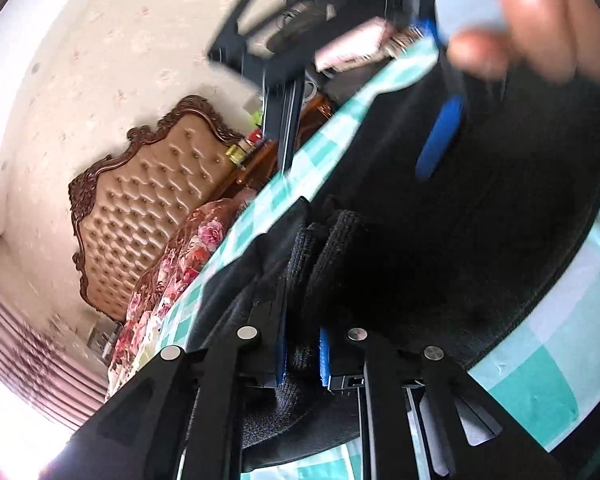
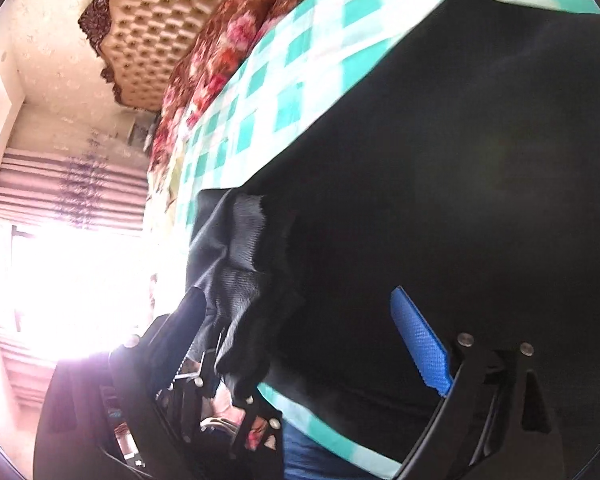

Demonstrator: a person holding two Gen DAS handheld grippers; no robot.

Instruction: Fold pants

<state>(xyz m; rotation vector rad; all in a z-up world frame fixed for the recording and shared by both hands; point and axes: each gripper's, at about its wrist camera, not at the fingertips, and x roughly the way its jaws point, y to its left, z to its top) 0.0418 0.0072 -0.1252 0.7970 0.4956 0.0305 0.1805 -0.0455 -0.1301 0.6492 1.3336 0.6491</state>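
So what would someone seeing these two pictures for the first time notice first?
Probably the black pants sprawled over the green-and-white checked sheet, filling most of the right wrist view. Next, the left gripper, its blue-padded jaws pinched on a ribbed fold of the pants at the bottom of its own view. Behind, a tufted tan headboard stands against the wall.

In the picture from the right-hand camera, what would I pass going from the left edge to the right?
Bright window → striped curtain → floral bedding → green-checked sheet → black pants → blue pad of the right hand-held gripper.
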